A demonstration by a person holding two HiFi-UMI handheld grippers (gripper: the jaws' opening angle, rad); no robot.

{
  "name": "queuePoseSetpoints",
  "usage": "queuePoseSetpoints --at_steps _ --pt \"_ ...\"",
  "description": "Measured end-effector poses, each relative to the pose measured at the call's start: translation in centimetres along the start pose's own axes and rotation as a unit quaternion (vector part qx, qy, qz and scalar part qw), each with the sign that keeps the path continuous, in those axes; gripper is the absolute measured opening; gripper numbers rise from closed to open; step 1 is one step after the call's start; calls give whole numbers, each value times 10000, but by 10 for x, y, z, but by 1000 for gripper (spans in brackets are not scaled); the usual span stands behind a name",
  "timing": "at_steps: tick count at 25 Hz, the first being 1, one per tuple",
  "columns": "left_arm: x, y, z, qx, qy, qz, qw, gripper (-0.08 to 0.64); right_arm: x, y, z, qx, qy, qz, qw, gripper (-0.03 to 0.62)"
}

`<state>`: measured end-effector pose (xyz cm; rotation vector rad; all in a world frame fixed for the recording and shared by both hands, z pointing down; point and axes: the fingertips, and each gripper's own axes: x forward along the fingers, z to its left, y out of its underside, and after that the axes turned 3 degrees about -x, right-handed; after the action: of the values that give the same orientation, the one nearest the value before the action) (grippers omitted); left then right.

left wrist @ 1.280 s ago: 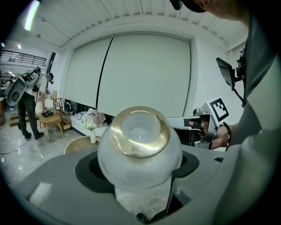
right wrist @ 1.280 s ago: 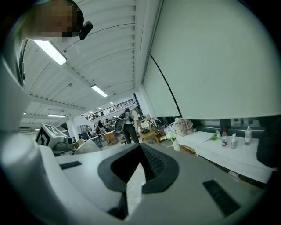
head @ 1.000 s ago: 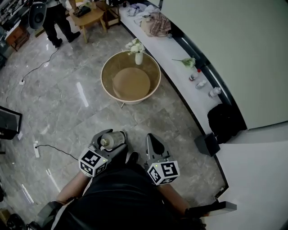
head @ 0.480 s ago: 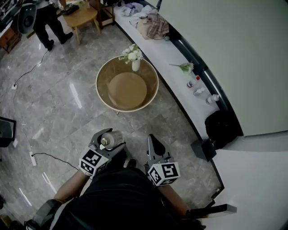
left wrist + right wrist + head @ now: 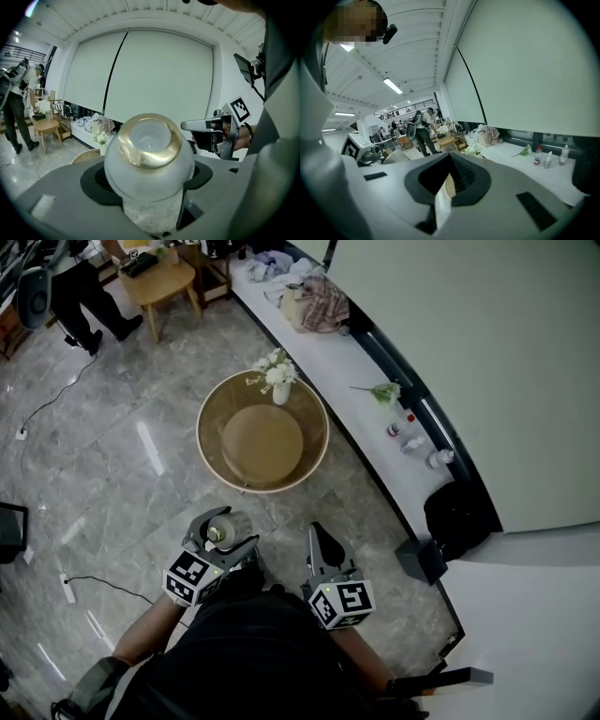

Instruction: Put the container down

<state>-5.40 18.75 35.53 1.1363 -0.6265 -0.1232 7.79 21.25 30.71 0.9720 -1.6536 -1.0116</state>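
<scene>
One container [image 5: 149, 154], held off the floor on the near side of the round worktop [image 5: 202, 439], well short of its rim.

- Left gripper [image 5: 222, 538]: fingers clamped on the container, one on each side of its body.
- Right gripper [image 5: 322, 542]: fingers together with only a sliver of a gap, nothing in them. It sits just right of the left gripper, also near side of the round worktop.
- Orientation: the container is tipped. Its gold-ringed end faces up and back toward the person, and its long axis slopes down and away into the fingers. Exact angle not clear.
- Look: rounded frosted shoulder, a wide gold band around a pale centre, crinkled clear glass lower down. Open or capped, can't tell.

Counts: one container, two grippers, one round worktop with a raised rim and a brown floor. One white vase of flowers [image 5: 279, 382] stands at its far edge. Three small bottles [image 5: 410, 443] stand in a row on the white ledge [image 5: 337, 348] to its right.
</scene>
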Motion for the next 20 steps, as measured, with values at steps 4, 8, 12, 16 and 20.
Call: queuePoseSetpoints --at_steps 4,8,12,16,20 --pt "-3 -8 15 35 -48 -99 9999 339 11 -10 8 -99 -10 -66 9999 6" --pt "-1 -10 25 41 -126 -122 9998 339 23 -10 8 -92 -42 -38 9999 6" --pt "2 -7 32 -17 -243 -89 9997 339 35 -10 6 -87 -163 -21 9998 6" --pt "13 -10 44 -91 -397 -67 9991 339 56 -7 -1 -17 -341 52 9994 6" --pt "31 -15 57 -153 -643 -23 9978 339 82 -10 -14 24 -623 109 9980 6"
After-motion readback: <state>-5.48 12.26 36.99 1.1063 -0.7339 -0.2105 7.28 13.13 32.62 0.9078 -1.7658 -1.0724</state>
